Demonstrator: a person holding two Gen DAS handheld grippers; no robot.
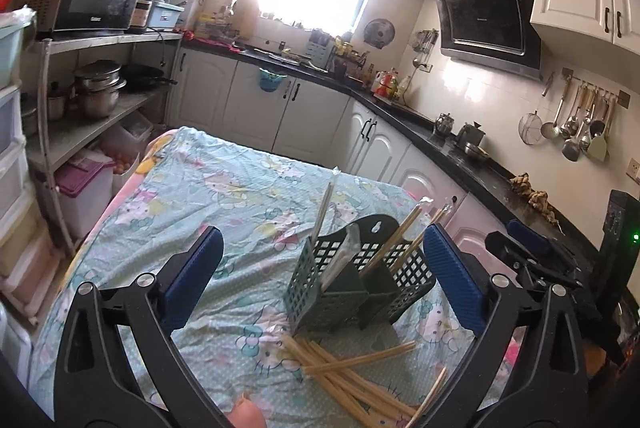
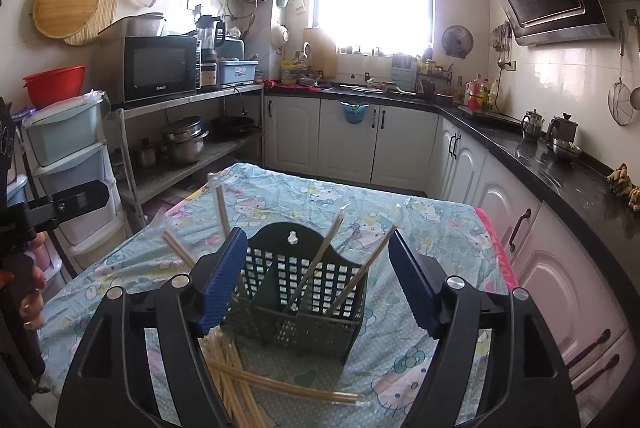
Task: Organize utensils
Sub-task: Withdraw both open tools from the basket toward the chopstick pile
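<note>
On table [image 2: 440, 228], one basket [image 2: 304, 292], four upright chopsticks [image 2: 316, 268], loose pile [image 2: 240, 384]

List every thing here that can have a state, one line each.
Left tongs: open, empty.
Right tongs: open, empty.
Green utensil basket: upright on the tablecloth, a few chopsticks leaning in it.
Loose chopsticks: lying crossed in a pile in front of the basket.
Cabinet doors: shut.
</note>
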